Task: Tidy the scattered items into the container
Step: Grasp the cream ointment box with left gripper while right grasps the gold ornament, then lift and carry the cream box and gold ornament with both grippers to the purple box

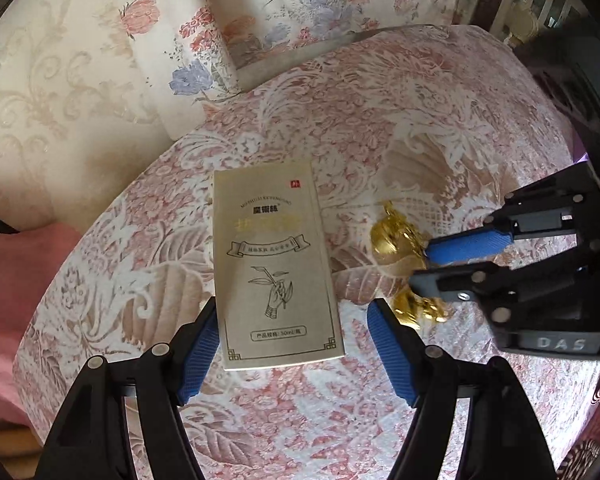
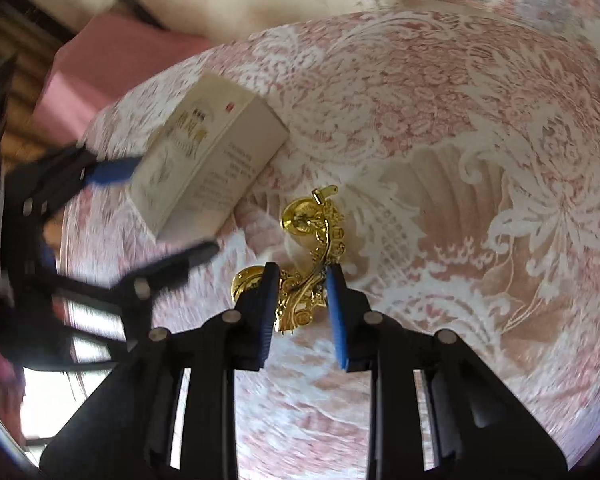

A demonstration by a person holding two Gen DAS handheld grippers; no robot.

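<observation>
A beige printed carton (image 1: 276, 268) lies flat on the lace-covered round table (image 1: 440, 128). My left gripper (image 1: 292, 344) is open, its blue pads on either side of the carton's near end, the left pad close to its edge. A gold motorcycle ornament (image 2: 312, 252) lies to the right of the carton (image 2: 212, 152). My right gripper (image 2: 302, 304) straddles the ornament's middle with its pads close against it. In the left wrist view the right gripper (image 1: 424, 264) covers part of the ornament (image 1: 396, 236). No container is in view.
Floral cushions (image 1: 300, 4) and a cream upholstered seat (image 1: 60, 92) stand behind the table. A pink cloth (image 1: 8, 288) lies at the left below the table edge. The table's rim curves close at the left and near sides.
</observation>
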